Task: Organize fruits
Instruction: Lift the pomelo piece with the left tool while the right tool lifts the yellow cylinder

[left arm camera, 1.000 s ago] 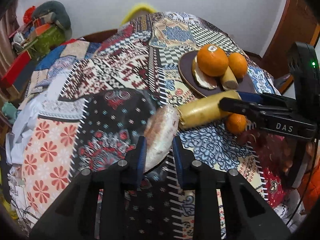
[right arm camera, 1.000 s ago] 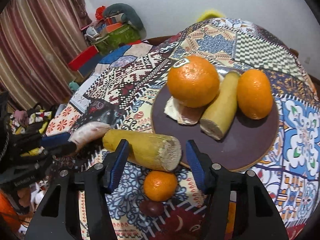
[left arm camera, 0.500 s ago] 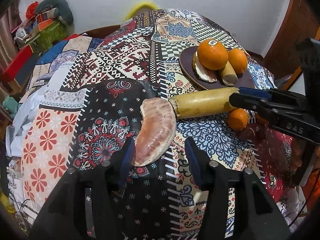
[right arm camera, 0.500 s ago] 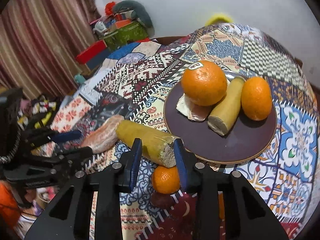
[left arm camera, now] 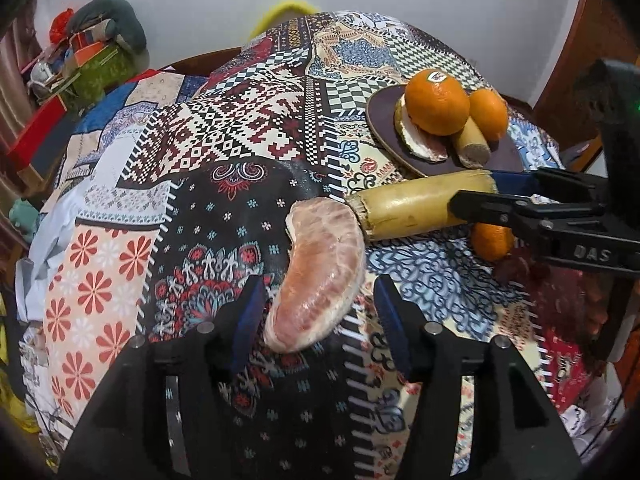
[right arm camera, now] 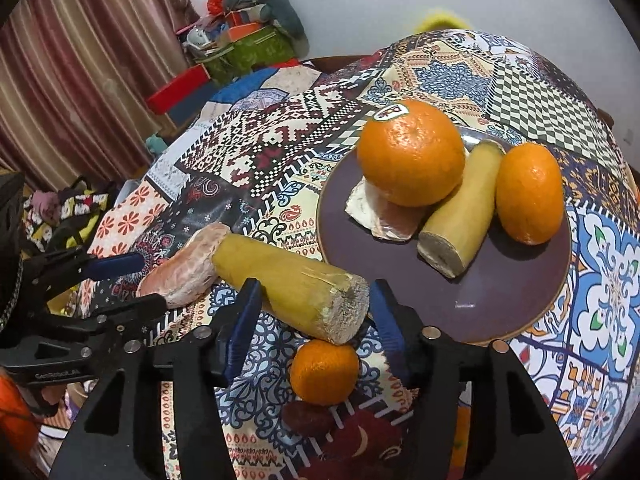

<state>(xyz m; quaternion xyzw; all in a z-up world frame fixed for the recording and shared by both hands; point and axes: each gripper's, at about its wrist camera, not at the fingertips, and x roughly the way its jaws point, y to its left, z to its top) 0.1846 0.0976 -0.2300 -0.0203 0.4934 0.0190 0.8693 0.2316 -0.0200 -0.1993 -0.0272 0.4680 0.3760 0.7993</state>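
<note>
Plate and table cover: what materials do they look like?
Plate: probably glazed ceramic or melamine; dark brown-purple, smooth, soft sheen with a small highlight. Table cover: likely printed fabric or vinyl; patchwork pattern, drapes over the edge, slight sheen. Cannot tell which.

Two handheld grippers, matte black plastic. Left gripper (left arm camera: 316, 312): angular black finger arms, blue pads (left arm camera: 246, 320) on the inner faces, round silver screws on the knuckles, a pale slot down the lower-left arm. Right gripper (right arm camera: 314, 316): same black arms, blue pads (right arm camera: 386, 326), silver screws. At right of the left view, embossed lettering "DAS" and a small green light at the upper right edge.
</note>
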